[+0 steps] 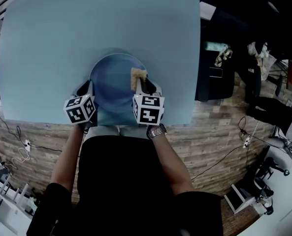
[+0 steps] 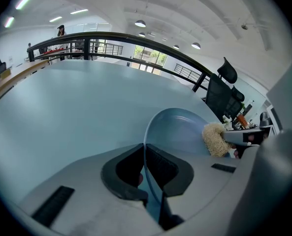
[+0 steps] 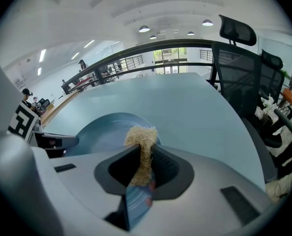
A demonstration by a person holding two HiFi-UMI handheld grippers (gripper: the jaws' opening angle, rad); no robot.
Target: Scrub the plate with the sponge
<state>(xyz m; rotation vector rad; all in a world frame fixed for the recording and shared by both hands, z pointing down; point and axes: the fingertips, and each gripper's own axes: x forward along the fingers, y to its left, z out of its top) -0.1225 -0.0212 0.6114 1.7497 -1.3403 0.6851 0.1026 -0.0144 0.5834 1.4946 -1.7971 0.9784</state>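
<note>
While clenched on the near-left rim of the round blue plate [image 1: 113, 80], pins its thin edge in the left claw [image 2: 144, 150], over the pale blue table [image 1: 47, 38]. Grasps a tan fibrous sponge [image 3: 142, 134] in the right claw [image 3: 145, 149], tuft jutting beyond the claw tips over the plate's right side, just across from the left claw.
</note>
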